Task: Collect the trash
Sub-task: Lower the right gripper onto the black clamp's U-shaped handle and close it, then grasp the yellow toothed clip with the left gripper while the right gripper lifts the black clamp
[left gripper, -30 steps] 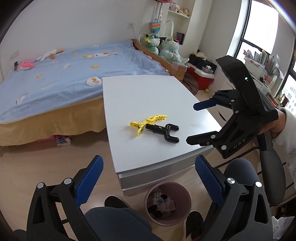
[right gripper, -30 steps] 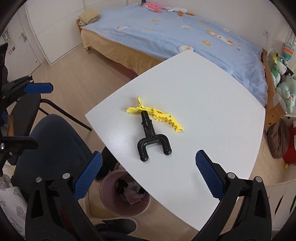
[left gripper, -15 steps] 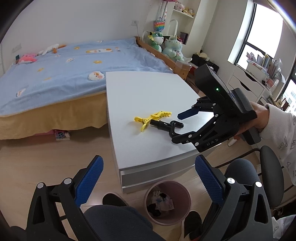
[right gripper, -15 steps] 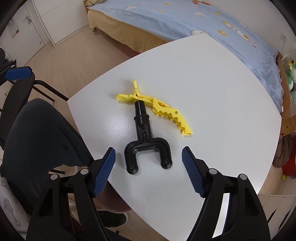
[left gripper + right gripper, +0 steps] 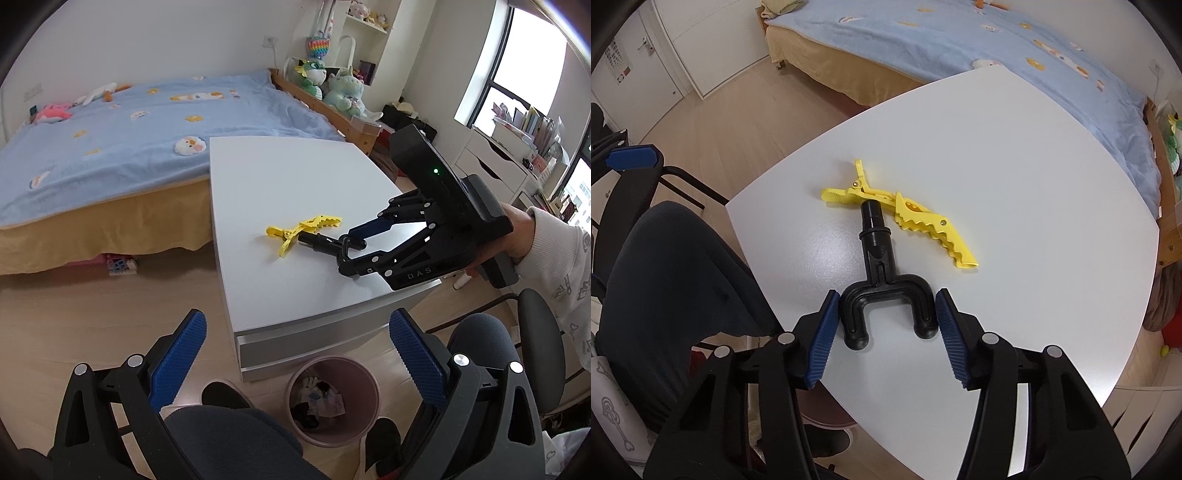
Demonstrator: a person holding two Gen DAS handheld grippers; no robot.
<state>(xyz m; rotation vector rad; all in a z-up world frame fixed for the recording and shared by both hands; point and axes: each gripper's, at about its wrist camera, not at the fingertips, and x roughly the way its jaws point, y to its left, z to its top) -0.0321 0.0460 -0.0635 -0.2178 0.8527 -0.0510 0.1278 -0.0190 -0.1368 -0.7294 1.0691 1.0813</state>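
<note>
A black forked plastic part point(image 5: 877, 254) lies on the white table point(image 5: 1015, 184), its stem resting against a yellow toothed clip point(image 5: 923, 221). My right gripper point(image 5: 886, 314) points down at the part's two prongs. Its jaws are closing, and the blue pads meet the prongs' outer sides. The left wrist view shows the same grip: the right gripper point(image 5: 349, 249) on the black part point(image 5: 321, 242) beside the yellow clip point(image 5: 303, 229). My left gripper point(image 5: 295, 354) hangs open and empty over the floor in front of the table point(image 5: 288, 177).
A pink trash bin point(image 5: 373, 391) holding scraps stands on the floor below the table's near edge. A dark office chair point(image 5: 517, 350) sits to the right, and a blue-covered bed point(image 5: 129, 140) lies behind the table. A person's knee point(image 5: 229, 435) is under the left gripper.
The right gripper has come down to the table and narrowed its jaws from wide open onto the black part's prongs. The left gripper has stayed put.
</note>
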